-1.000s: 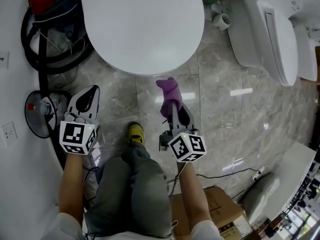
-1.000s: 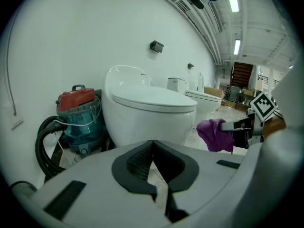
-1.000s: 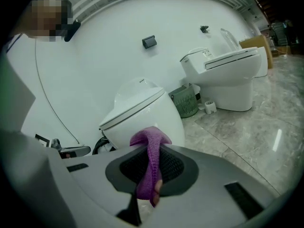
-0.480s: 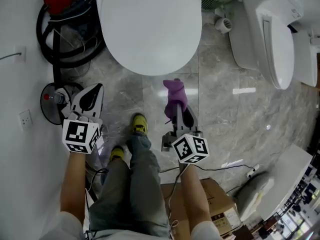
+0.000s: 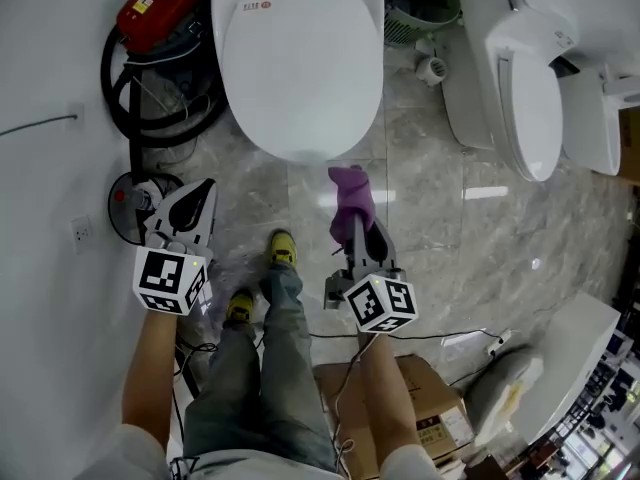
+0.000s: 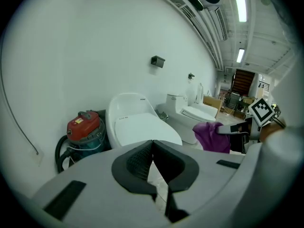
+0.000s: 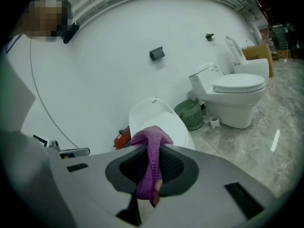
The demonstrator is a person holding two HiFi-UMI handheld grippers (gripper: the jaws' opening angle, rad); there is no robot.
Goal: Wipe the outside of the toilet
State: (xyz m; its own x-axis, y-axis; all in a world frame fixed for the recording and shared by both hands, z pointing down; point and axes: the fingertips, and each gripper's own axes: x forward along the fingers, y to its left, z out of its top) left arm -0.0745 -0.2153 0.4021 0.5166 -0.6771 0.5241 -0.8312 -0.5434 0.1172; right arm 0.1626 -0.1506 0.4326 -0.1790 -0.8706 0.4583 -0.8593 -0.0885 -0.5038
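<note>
A white toilet [image 5: 300,58] with its lid down stands ahead of me on the grey marble floor. My right gripper [image 5: 353,220] is shut on a purple cloth [image 5: 352,196], which sticks out past the jaws, a short way in front of the bowl's front rim. The right gripper view shows the cloth [image 7: 151,160] pinched between the pads, with the toilet [image 7: 159,120] behind it. My left gripper [image 5: 199,193] hangs to the left of the bowl, shut with nothing in it; its pads [image 6: 142,163] meet in the left gripper view.
A red vacuum [image 5: 160,8] with a black hose sits left of the toilet. At the right stand a second toilet [image 5: 520,78] and a green basket [image 5: 420,8]. A round black base [image 5: 130,203] is by the left wall, and a cardboard box [image 5: 425,413] lies behind my legs.
The toilet now looks smaller and farther away, and more of its lid and the vacuum shows. Both grippers keep their pose, and the cloth stays in the right one.
</note>
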